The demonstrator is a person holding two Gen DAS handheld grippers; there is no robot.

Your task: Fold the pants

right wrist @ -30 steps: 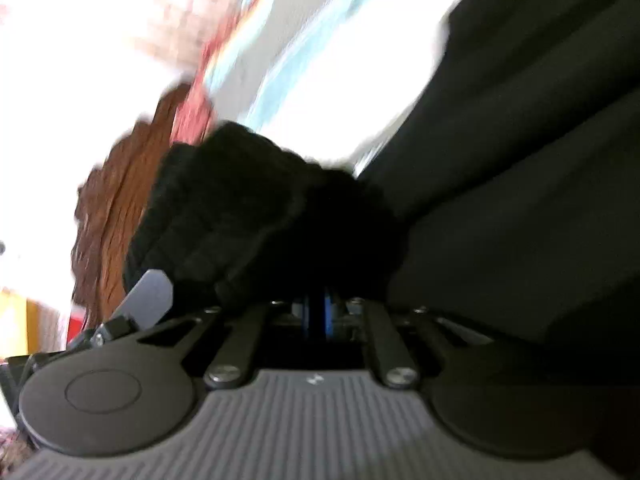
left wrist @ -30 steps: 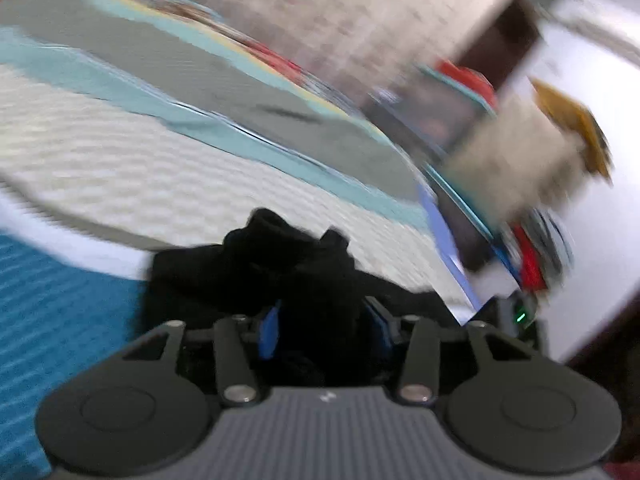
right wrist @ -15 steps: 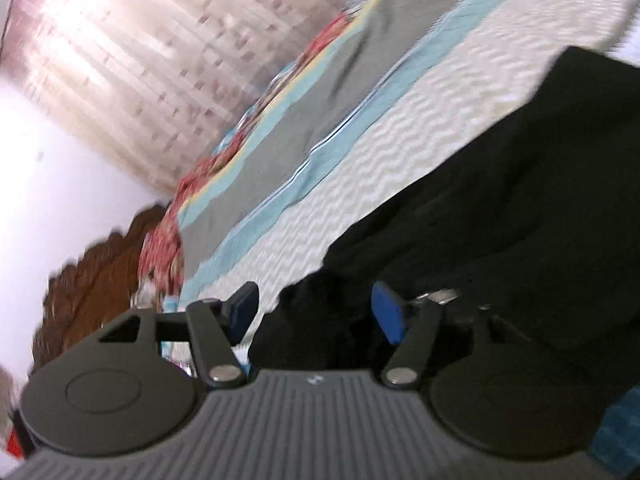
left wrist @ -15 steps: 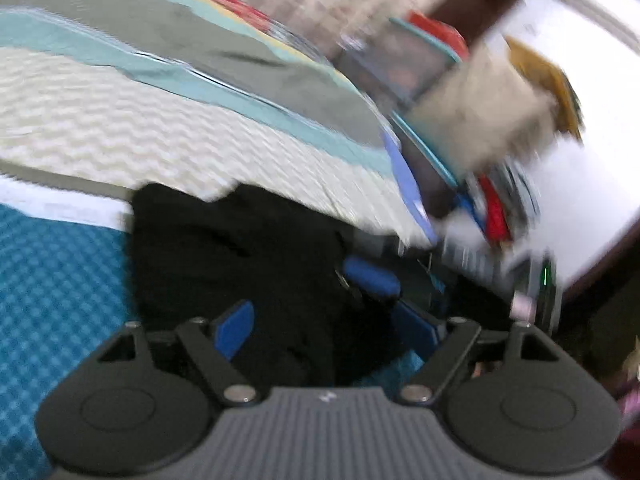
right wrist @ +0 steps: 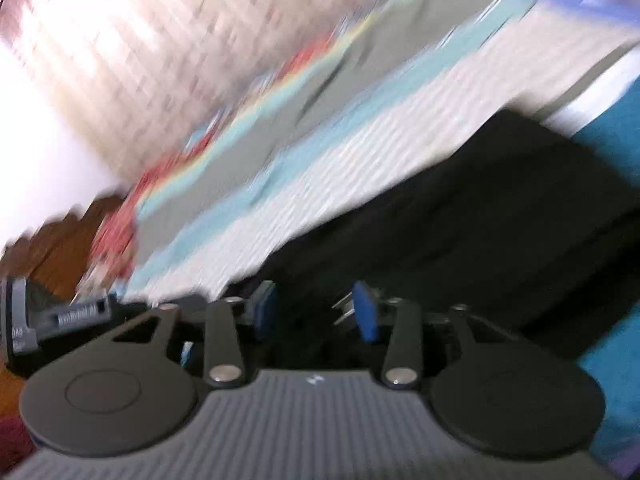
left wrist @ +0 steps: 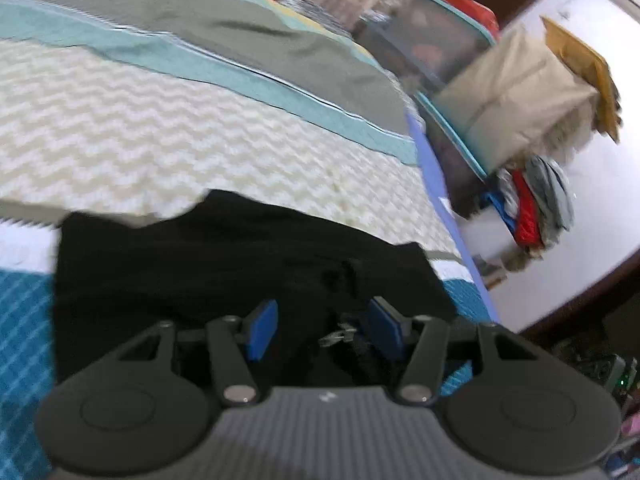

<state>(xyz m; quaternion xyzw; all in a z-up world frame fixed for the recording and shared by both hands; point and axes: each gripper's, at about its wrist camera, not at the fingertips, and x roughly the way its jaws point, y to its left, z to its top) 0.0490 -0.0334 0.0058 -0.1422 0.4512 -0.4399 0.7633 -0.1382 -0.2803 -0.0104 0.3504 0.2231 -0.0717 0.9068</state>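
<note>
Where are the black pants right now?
In both wrist views the black pants lie folded on the bedspread, across its teal and cream chevron bands, near the bed's edge.

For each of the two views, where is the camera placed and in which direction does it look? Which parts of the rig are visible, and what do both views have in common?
Left wrist view: sits on the left gripper, looking forward and down over the black pants on the bedspread, toward boxes beyond the bed. Its blue pads are apart and closing; dark fabric lies between them.
Right wrist view: sits on the right gripper, looking across the pants toward a curtain. Its pads are apart and closing; blurred.
Shared: pants and striped bedspread.
</note>
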